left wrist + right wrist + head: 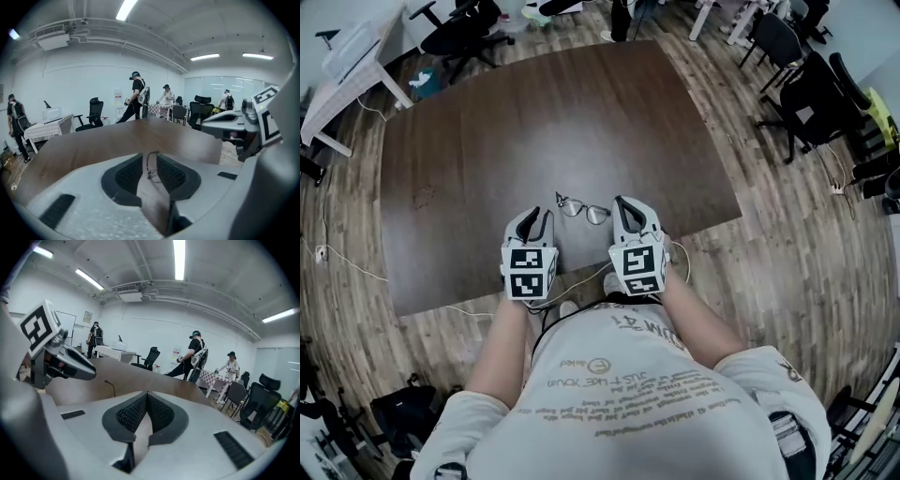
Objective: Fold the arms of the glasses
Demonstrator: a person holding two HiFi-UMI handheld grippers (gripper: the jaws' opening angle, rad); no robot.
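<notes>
Thin wire-framed glasses (583, 210) lie on the dark brown table (534, 122) near its front edge, between my two grippers. My left gripper (541, 215) sits just left of them with its jaws a little apart. In the left gripper view the glasses (151, 169) show through the narrow gap of that gripper (149, 157), and the pads do not press on them. My right gripper (624, 202) hovers just right of the glasses. In its own view the right gripper (146, 394) has its pads meeting, with nothing between them.
Office chairs (459, 33) and a white desk (347, 75) stand beyond the table's far left corner, more chairs (806, 84) at the right. People (137, 98) stand in the room behind. Cables (581, 281) hang at the table's front edge.
</notes>
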